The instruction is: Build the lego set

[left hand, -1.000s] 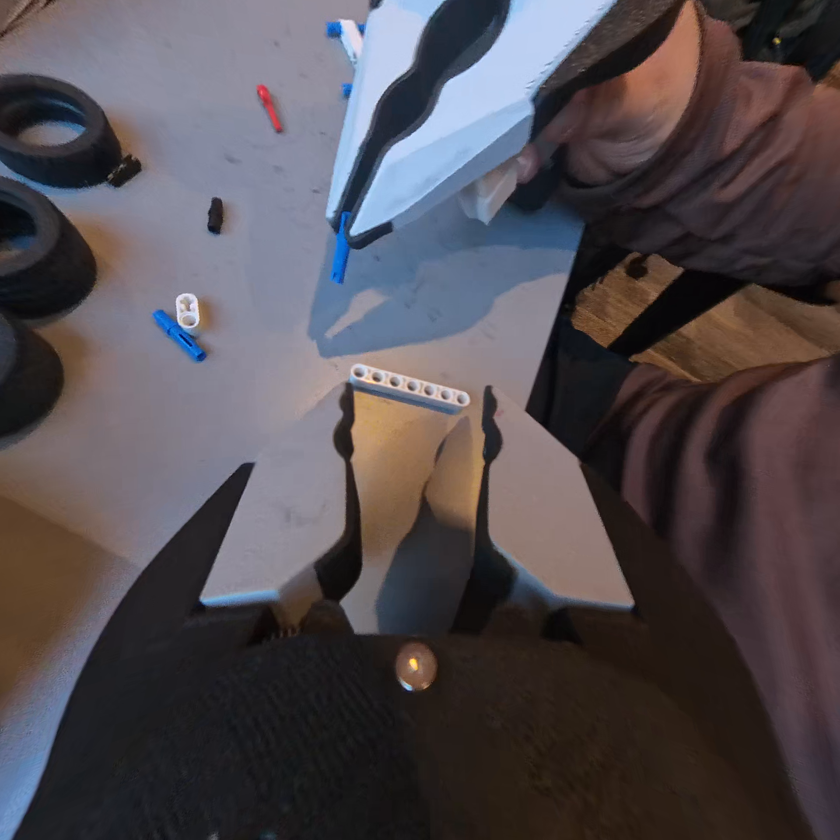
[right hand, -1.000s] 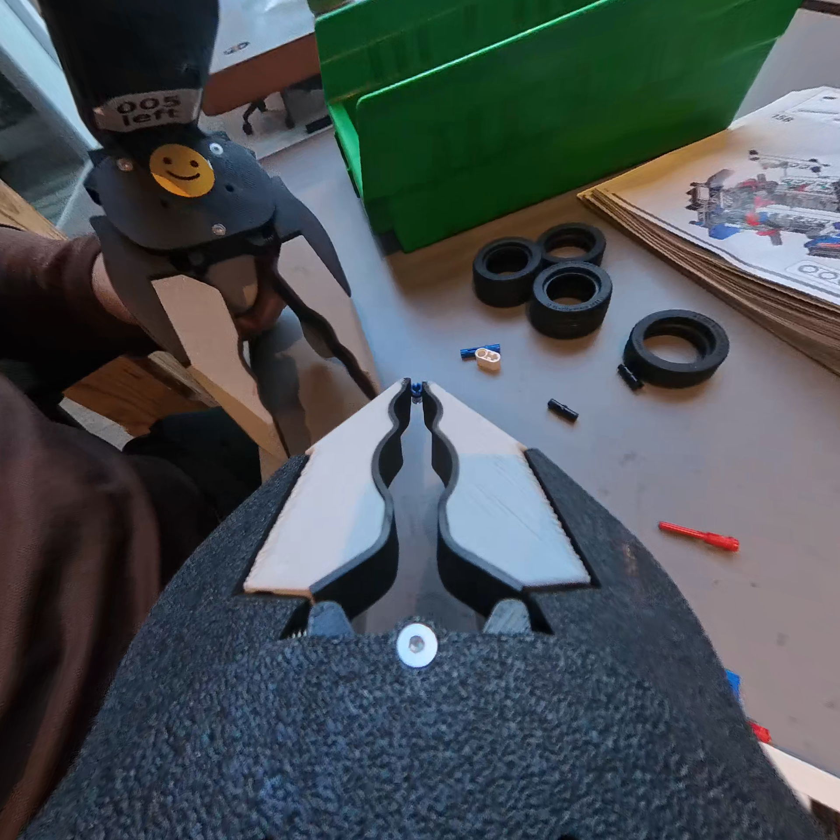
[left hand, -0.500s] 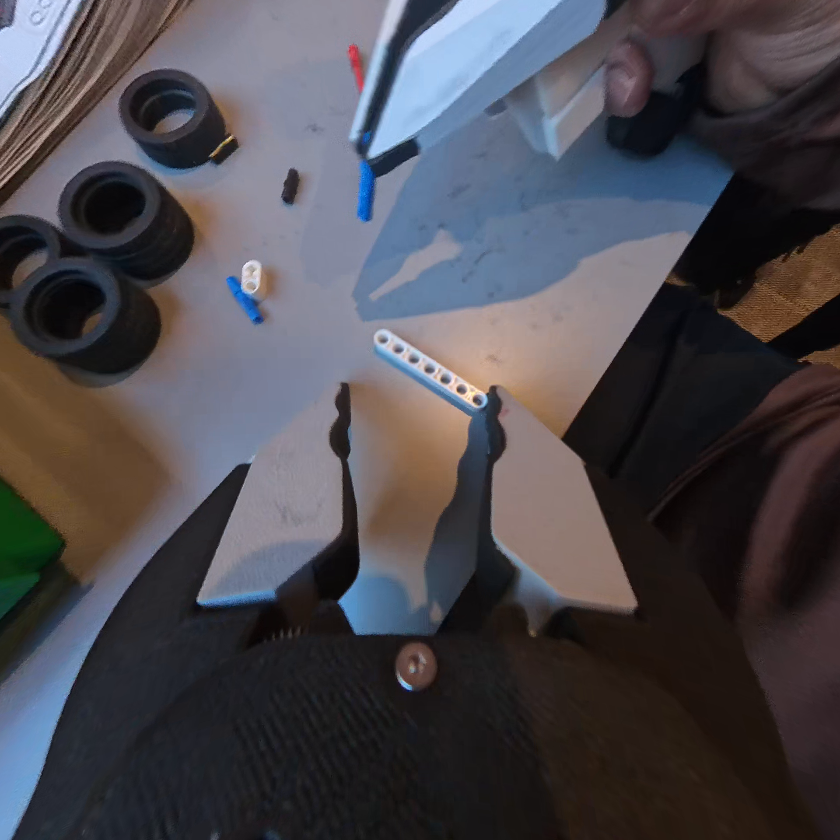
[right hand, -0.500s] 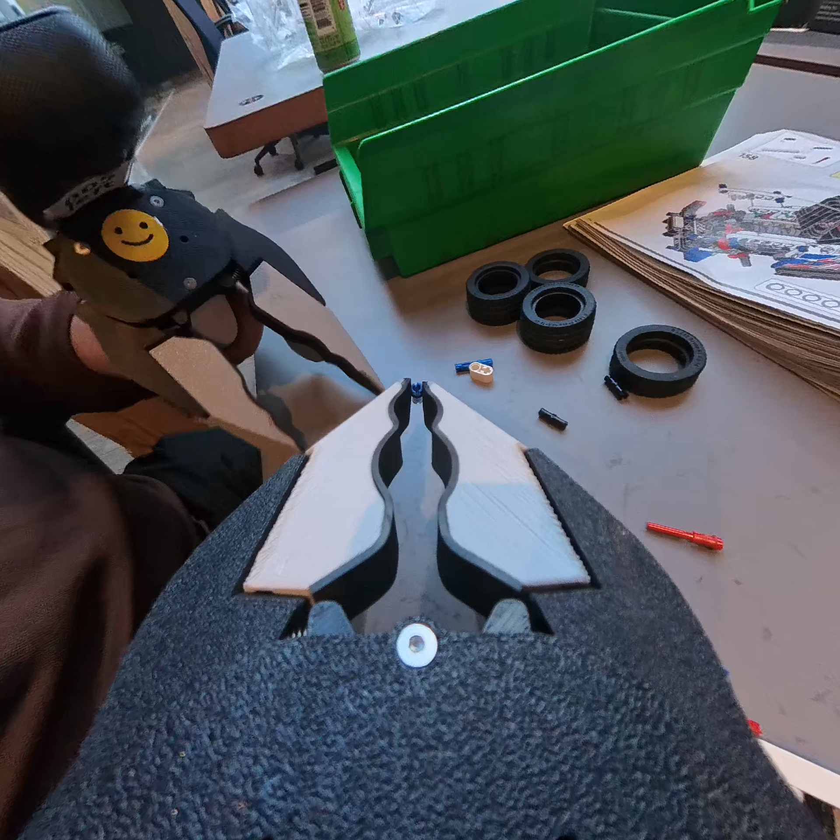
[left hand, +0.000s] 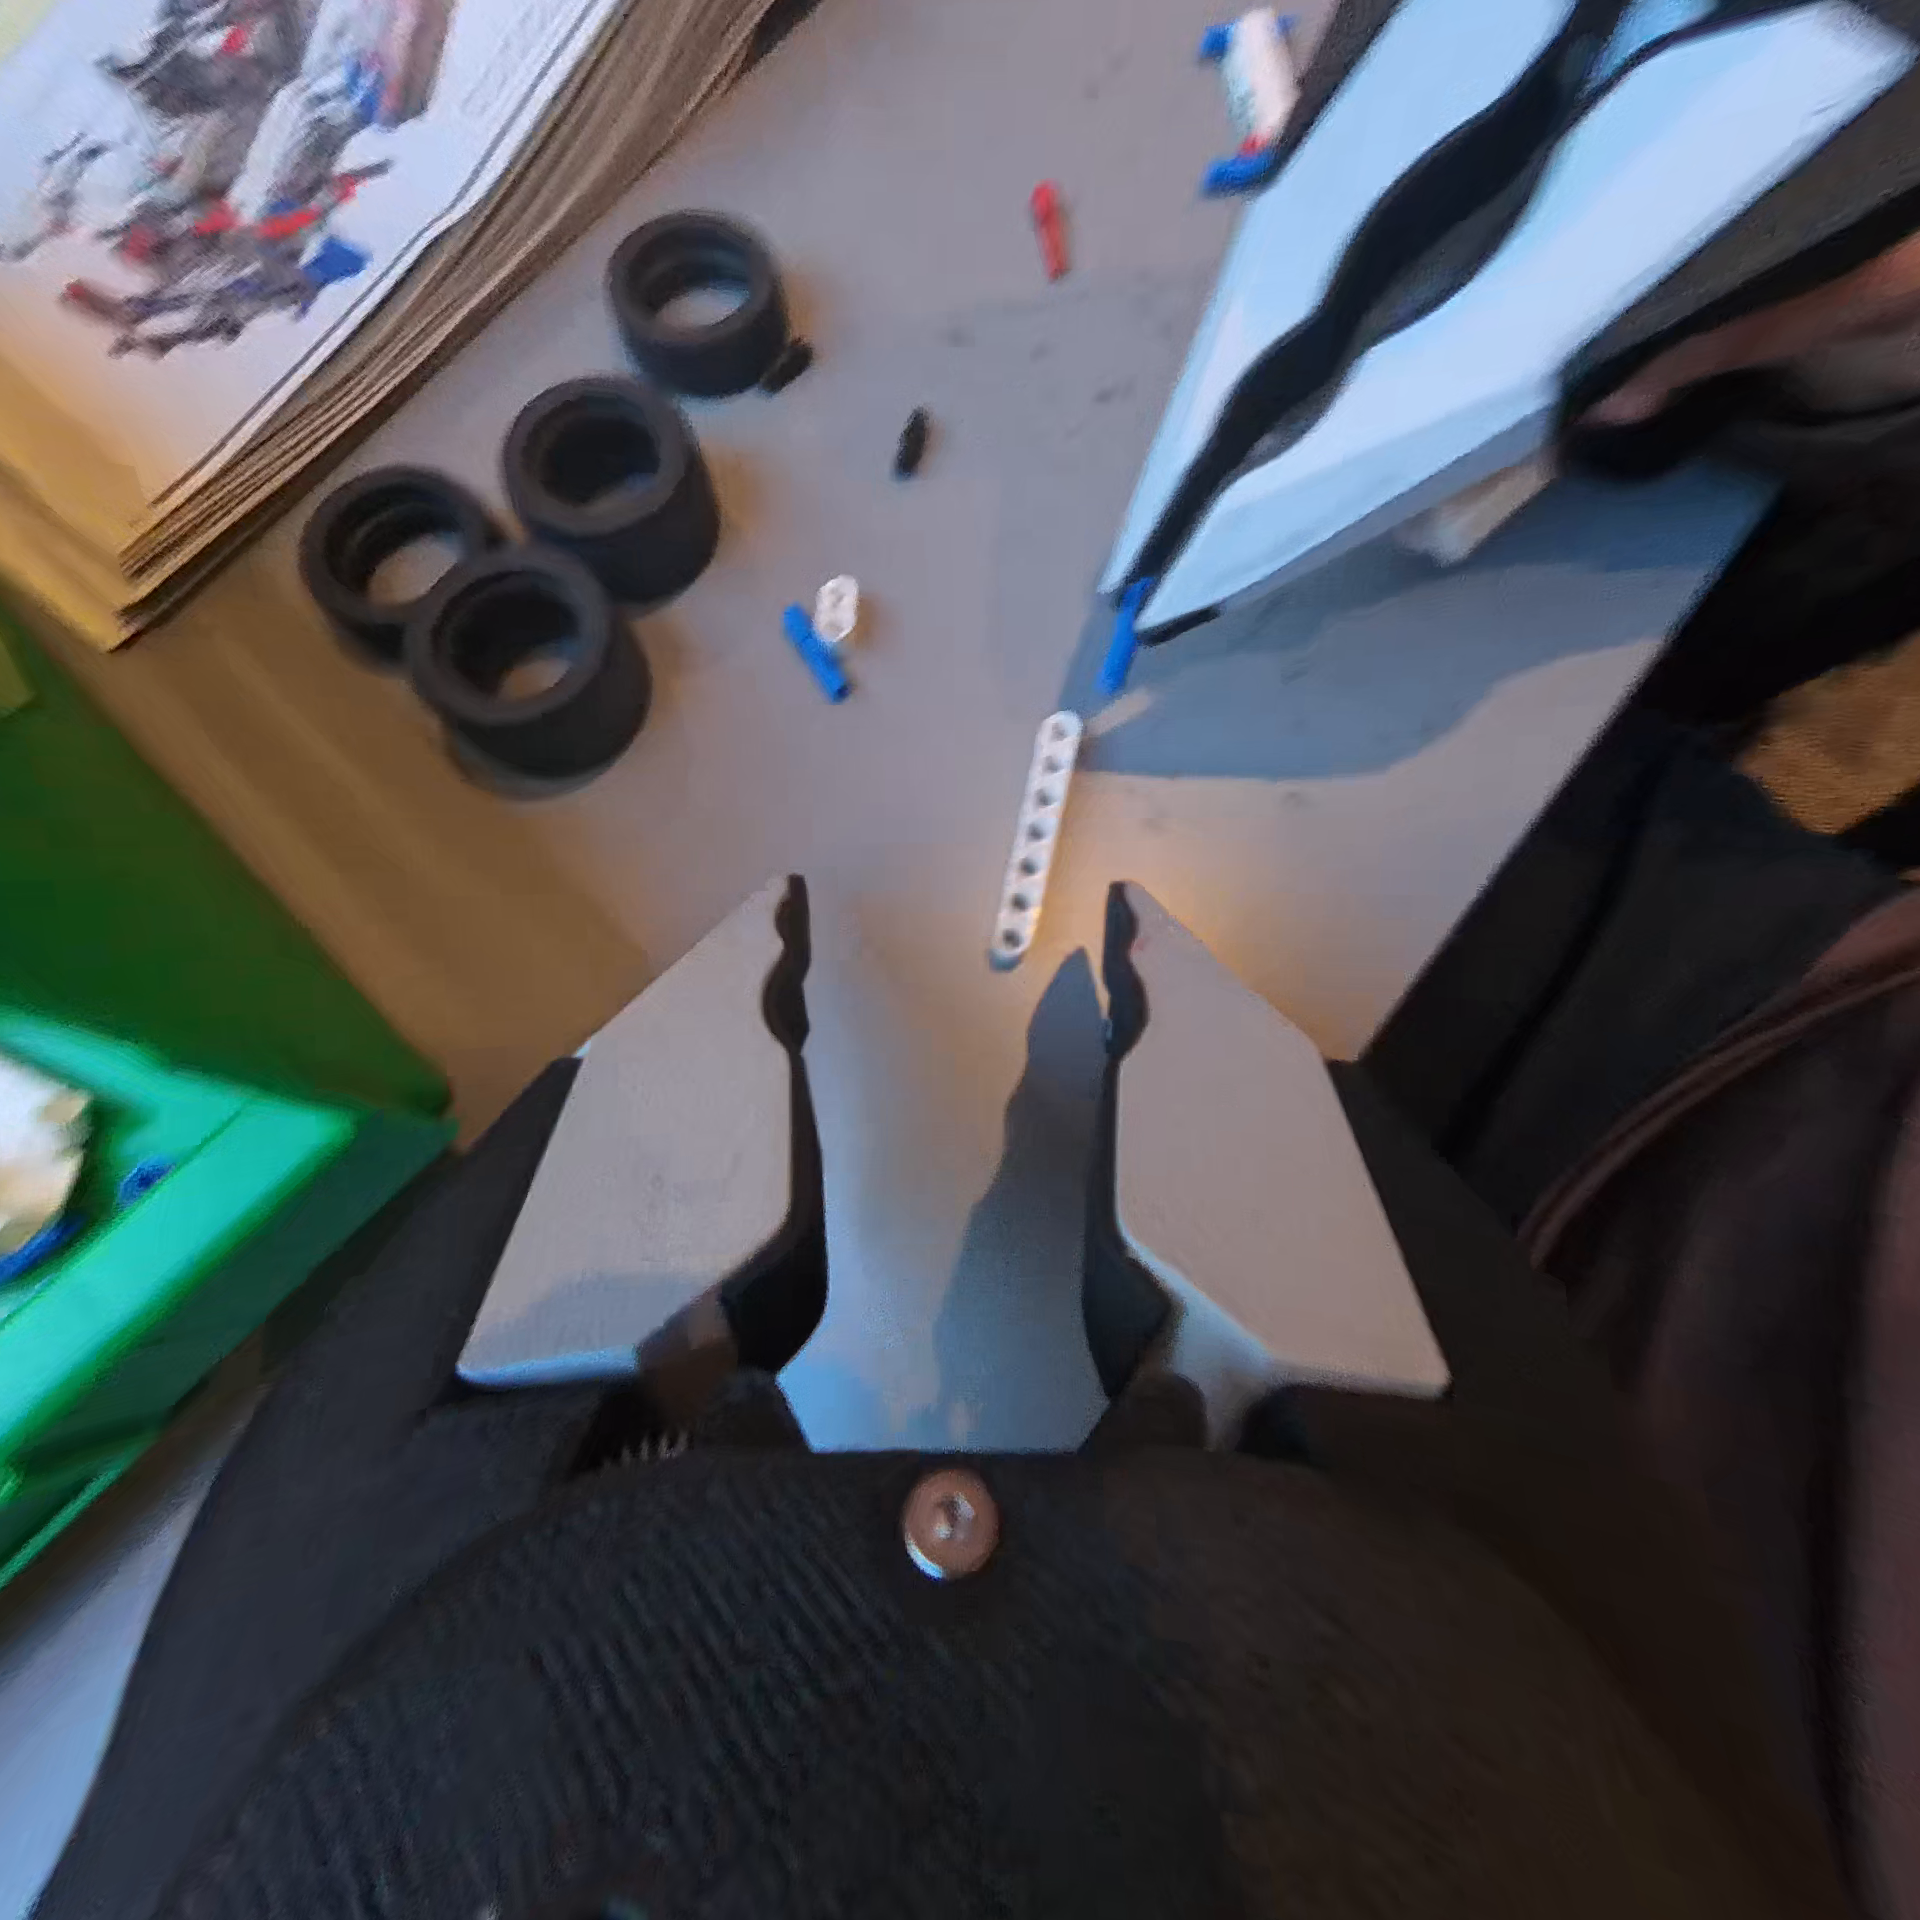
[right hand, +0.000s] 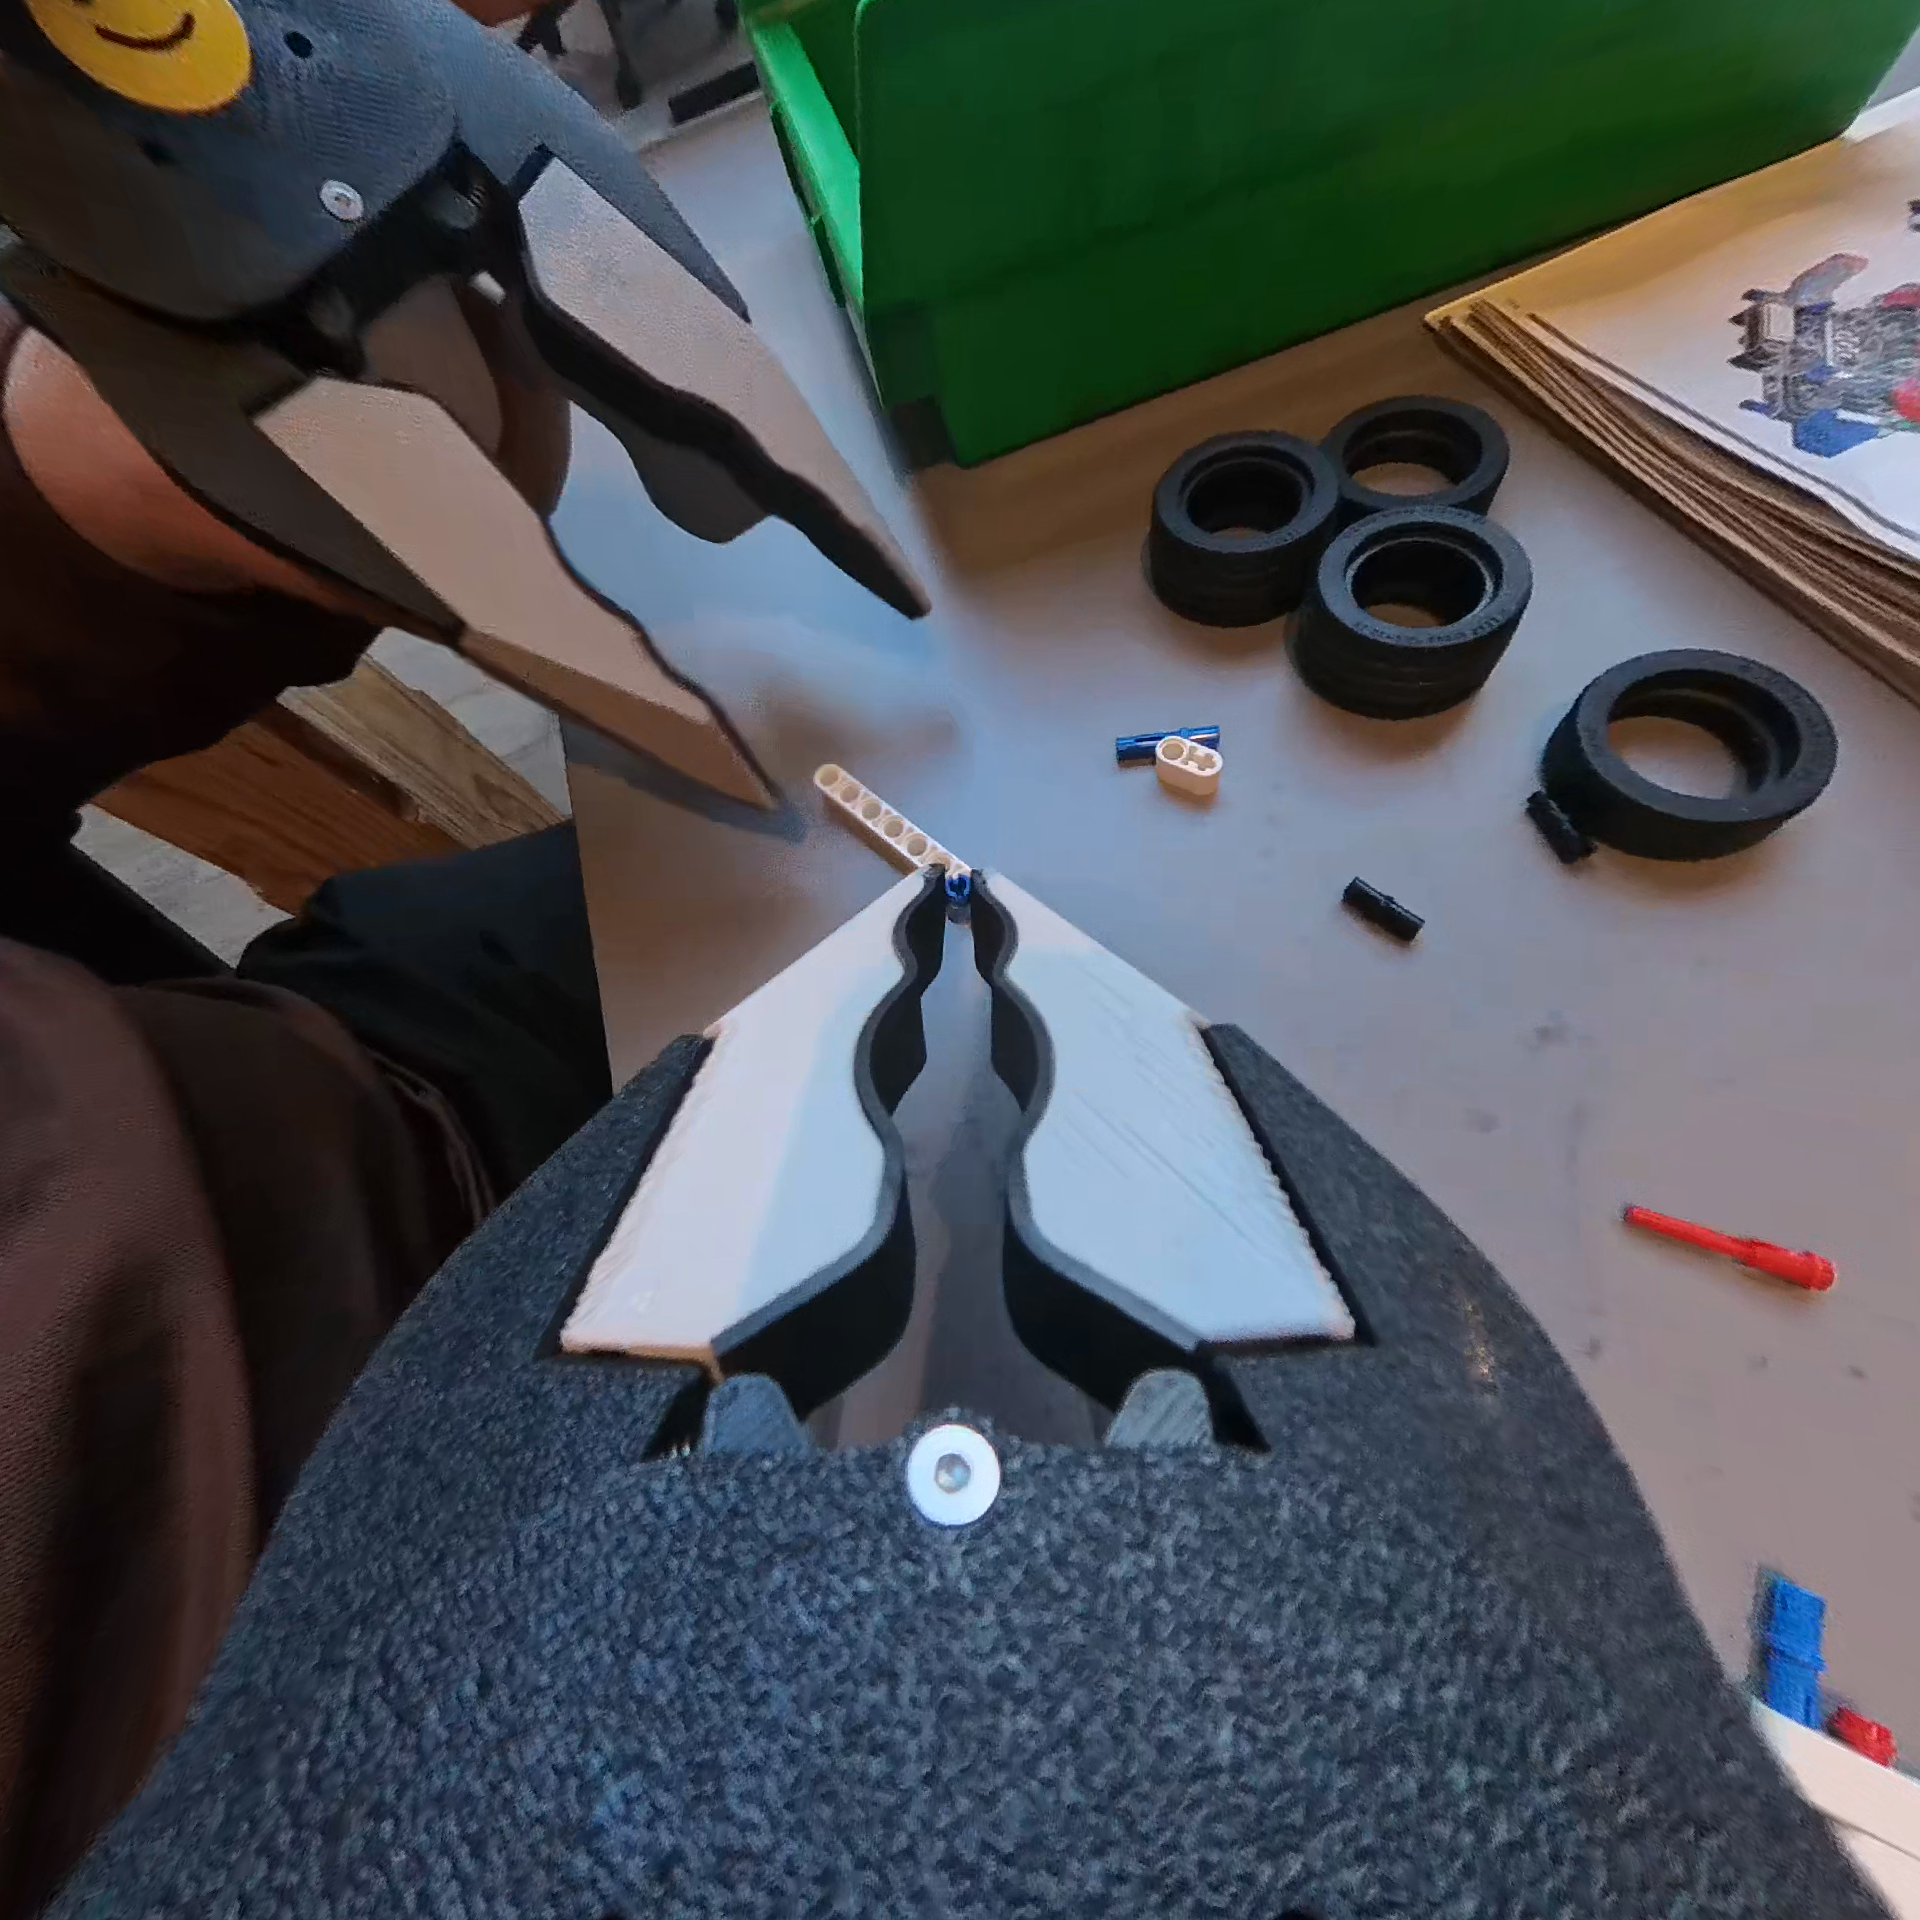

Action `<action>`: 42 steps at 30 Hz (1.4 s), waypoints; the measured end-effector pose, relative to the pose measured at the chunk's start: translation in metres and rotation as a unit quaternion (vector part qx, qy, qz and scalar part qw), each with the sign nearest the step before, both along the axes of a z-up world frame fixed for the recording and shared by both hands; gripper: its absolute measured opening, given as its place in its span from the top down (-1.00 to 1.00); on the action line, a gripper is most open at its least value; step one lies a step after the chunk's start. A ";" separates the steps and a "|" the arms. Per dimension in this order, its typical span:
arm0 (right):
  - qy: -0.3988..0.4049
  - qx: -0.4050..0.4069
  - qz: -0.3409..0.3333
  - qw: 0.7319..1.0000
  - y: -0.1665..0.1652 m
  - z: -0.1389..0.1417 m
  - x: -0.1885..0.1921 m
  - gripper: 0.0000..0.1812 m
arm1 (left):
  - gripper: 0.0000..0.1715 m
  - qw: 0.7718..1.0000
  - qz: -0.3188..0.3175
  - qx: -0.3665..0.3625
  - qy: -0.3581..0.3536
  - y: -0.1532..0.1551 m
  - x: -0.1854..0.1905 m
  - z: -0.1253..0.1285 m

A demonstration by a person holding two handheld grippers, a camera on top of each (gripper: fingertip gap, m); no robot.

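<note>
Right tongs (right hand: 957,883) pinch blue pin (right hand: 956,889) (left tongs (left hand: 951,904) spread).

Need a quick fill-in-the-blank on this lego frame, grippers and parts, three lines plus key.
1. The right gripper is shut on a small ____ pin.
2. The left gripper is ____ and holds nothing.
3. The white beam lies flat on the ____.

Missing words: blue; open; table
</note>
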State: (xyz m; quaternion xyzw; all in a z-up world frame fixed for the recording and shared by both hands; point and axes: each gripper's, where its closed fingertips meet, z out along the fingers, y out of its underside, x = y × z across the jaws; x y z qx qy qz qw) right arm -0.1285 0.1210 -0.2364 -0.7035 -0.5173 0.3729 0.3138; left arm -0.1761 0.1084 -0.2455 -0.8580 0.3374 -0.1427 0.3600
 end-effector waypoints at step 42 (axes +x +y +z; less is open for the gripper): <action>-0.256 0.182 0.190 0.930 0.001 -0.013 0.008 0.96 | 0.95 0.968 -0.251 -0.002 -0.008 0.008 0.040 -0.022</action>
